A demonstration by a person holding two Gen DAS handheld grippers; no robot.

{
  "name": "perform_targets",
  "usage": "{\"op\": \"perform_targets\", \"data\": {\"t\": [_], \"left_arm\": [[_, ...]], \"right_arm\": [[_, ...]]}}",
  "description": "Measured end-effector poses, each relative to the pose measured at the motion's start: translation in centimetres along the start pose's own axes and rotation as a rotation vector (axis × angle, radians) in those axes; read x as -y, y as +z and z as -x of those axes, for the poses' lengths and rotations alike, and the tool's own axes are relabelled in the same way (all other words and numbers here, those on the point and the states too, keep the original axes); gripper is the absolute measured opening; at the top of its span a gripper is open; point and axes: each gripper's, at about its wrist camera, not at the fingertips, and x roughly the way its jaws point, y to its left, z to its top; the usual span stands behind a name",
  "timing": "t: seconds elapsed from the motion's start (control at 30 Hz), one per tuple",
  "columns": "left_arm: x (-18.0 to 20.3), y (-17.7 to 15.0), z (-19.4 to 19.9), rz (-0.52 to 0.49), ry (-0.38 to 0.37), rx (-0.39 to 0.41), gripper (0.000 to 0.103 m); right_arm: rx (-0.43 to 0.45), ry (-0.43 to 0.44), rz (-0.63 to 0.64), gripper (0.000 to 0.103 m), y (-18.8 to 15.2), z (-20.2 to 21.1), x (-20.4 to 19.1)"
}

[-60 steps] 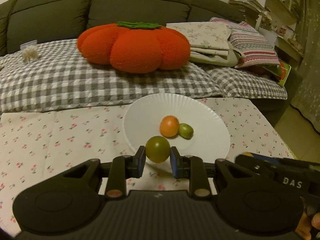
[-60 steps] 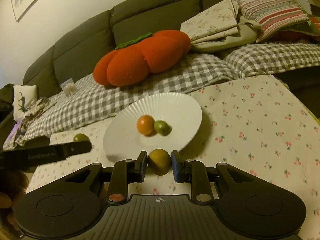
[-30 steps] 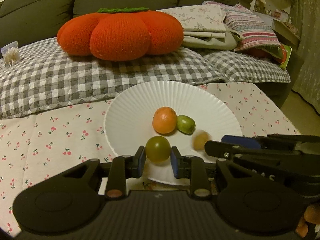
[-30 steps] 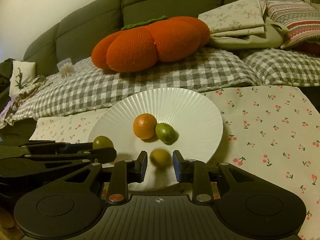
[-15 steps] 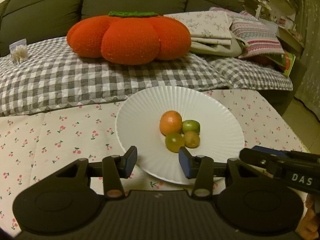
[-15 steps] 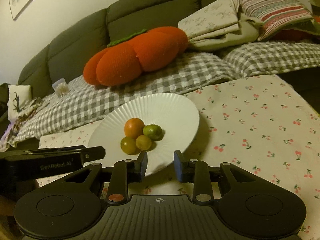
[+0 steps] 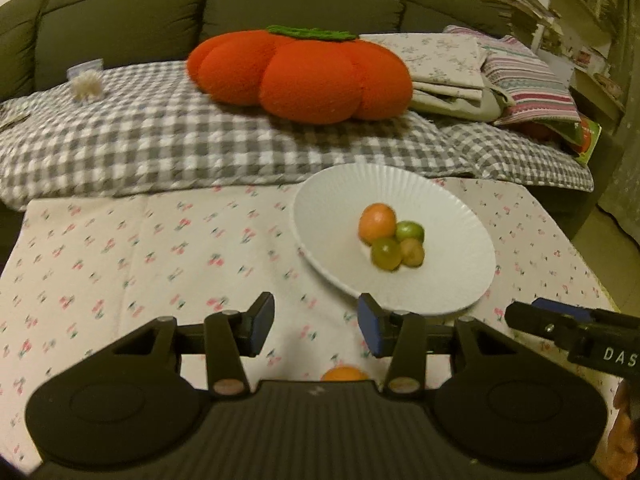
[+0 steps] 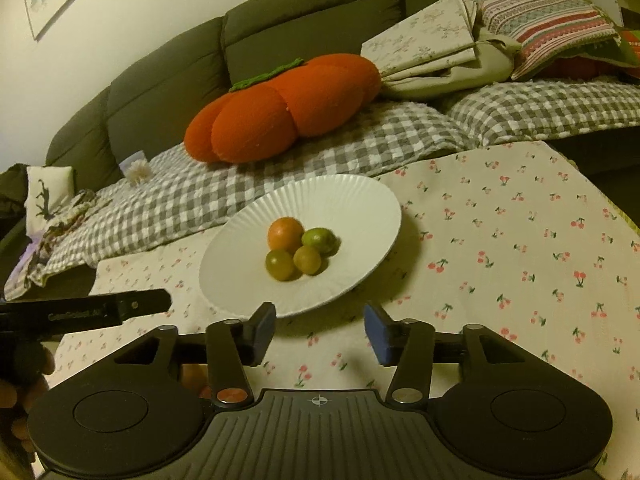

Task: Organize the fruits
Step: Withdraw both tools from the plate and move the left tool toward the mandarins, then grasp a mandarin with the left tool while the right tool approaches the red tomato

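A white ribbed plate [image 7: 448,216] [image 8: 360,204] on the cherry-print cloth holds several fruits: an orange one [image 7: 377,221] [image 8: 285,233], a green one [image 7: 409,231] [image 8: 319,239], an olive-green one [image 7: 385,255] [image 8: 279,264] and a yellow-brown one [image 7: 413,252] [image 8: 307,260]. My left gripper [image 7: 316,324] is open and empty, near the plate's front left. Another orange fruit [image 7: 345,373] lies on the cloth just under it, partly hidden. My right gripper [image 8: 320,328] is open and empty, in front of the plate. Its finger shows in the left wrist view [image 7: 568,326].
Behind the table is a dark sofa with a grey checked cover [image 7: 160,140], a large orange pumpkin cushion [image 7: 304,76] [image 8: 280,108] and folded blankets [image 7: 472,68]. Shelves [image 7: 584,12] stand at the far right. The left gripper's finger [image 8: 100,308] reaches into the right wrist view.
Both grippers released their fruits onto the plate, opened wide and pulled back. The left gripper has shifted left, so the plate now sits to its right.
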Motion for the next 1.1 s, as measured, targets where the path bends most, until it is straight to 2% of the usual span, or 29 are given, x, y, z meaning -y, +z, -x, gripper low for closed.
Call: {"op": "perform_targets", "data": {"t": [0.27,0.33,0.4,0.53,0.6,0.77,0.87,1.1], "left_arm": [[-0.8,-1.4,2.8,0.048,0.014,-0.037,0.048],[-0.9,-1.7,3.6,0.063,0.028,-0.046,0.057],[-0.9,-2.0,4.4,0.073,0.056,-0.047,0.072],[-0.7,-2.4,6.1,0.069,0.089,-0.037,0.077],[-0.5,-2.6,6.7,0.059,0.104,-0.026,0.083],[0.0,-3.1,7.7,0.026,0.154,-0.006,0.087],[0.0,-3.2,7.7,0.04,0.141,-0.005,0.087],[-0.4,-3.5,6.6,0.088,0.117,-0.015,0.087]], "right_arm": [[-0.009,0.024,0.024,0.066,-0.5,2.0,-1.8],[-0.013,0.031,0.035,0.073,-0.7,2.5,-2.4],[-0.019,0.037,0.051,0.077,-0.9,2.9,-2.9],[-0.033,0.044,0.071,0.083,-1.5,3.6,-4.0],[-0.036,0.041,0.078,0.085,-1.7,4.0,-4.3],[-0.045,0.009,0.092,0.093,-2.3,4.9,-5.0],[-0.054,0.003,0.083,0.099,-2.5,5.3,-4.9],[-0.084,0.011,0.054,0.1,-3.1,5.2,-4.6]]}}
